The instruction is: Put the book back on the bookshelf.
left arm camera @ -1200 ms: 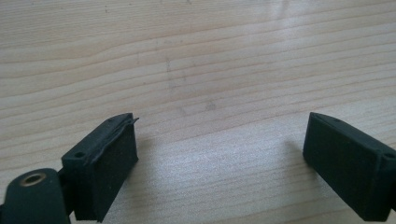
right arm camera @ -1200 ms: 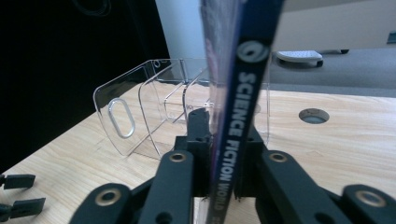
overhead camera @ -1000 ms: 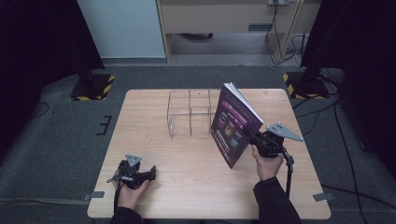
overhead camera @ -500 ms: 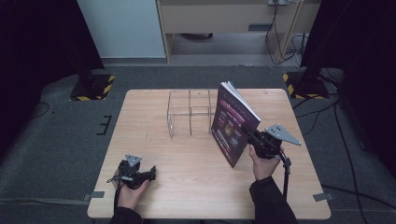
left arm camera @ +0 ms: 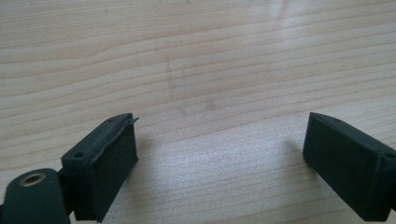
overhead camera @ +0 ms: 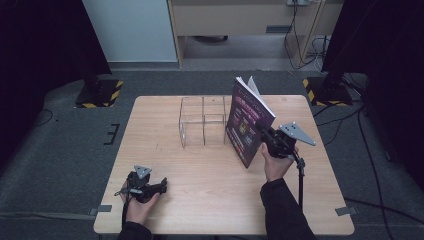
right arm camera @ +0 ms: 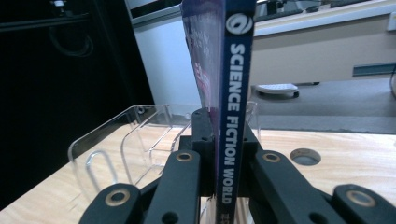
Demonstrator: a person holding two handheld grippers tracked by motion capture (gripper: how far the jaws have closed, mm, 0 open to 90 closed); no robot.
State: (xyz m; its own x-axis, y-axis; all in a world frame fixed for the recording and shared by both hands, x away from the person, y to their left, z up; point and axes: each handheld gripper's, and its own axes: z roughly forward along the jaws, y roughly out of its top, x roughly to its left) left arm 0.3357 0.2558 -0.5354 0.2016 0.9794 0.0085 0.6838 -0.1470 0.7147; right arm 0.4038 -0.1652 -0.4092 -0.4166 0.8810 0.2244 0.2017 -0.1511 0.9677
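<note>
Purple magazine [overhead camera: 247, 125] upright beside organizer [overhead camera: 202, 121]

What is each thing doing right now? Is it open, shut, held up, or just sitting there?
Purple magazine with "SCIENCE FICTION WORLD" on its spine: held upright, clamped at the spine, pages fanning slightly at the top.
Clear plastic divided rack: standing on the table, empty.
Right gripper: shut on the magazine.
Left gripper: open, holding nothing, low over the light wooden table.

"SCIENCE FICTION WORLD" is printed in white letters down the dark blue spine of the magazine [right arm camera: 232, 107]. The text on its purple cover cannot be read.
</note>
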